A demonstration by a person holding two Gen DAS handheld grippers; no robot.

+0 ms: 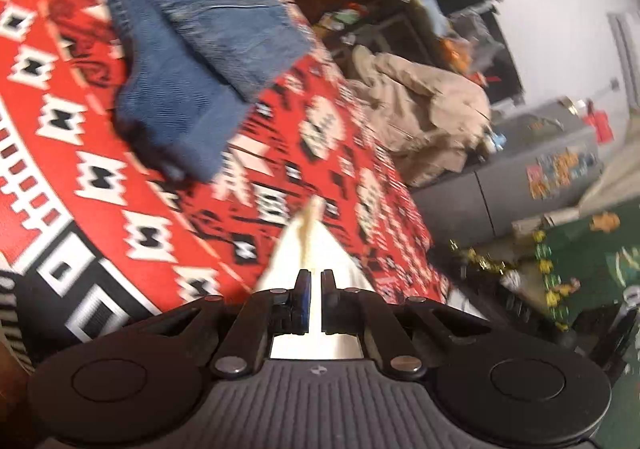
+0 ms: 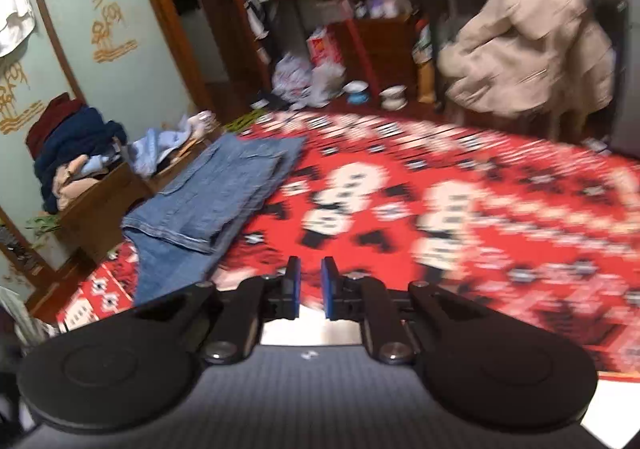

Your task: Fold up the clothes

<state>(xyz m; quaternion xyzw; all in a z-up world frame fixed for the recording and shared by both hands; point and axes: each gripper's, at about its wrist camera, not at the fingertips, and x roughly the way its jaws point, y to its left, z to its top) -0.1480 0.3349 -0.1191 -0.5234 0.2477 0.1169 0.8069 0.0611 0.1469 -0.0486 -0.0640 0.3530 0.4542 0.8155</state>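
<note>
The left claw was seen pressed almost together on a pale, cream-white cloth, a fold of which ran forward between the pads and tapered to a point just ahead of the tips. The cloth was judged thin and light: it hung in a narrow peak from the pinch and would sag wherever it was left unsupported. What garment it was could not be told, since only this strip showed.

The right claw was seen slightly spread, with nothing between its blue pads; a white patch lay beneath it, but contact could not be confirmed. No earlier view was given.

Beyond both claws a red patterned rug covered the floor. Ahead and to the left of the right claw, a pair of blue jeans lay already folded on the rug; in the left wrist view they lay ahead and to the upper left. The denim was judged heavy and fairly stiff, likely to hold a crease and to keep from slipping, and best gripped at a hem or the waistband.

Further off, to the upper right of each claw, a beige coat was draped over furniture; it was judged bulky and soft. A heap of dark clothes sat far to the left.

For the pale cloth, an opposite corner or edge was judged the sensible hold for the free claw, so the fabric could be stretched flat before folding. The blur made fine detail uncertain.
</note>
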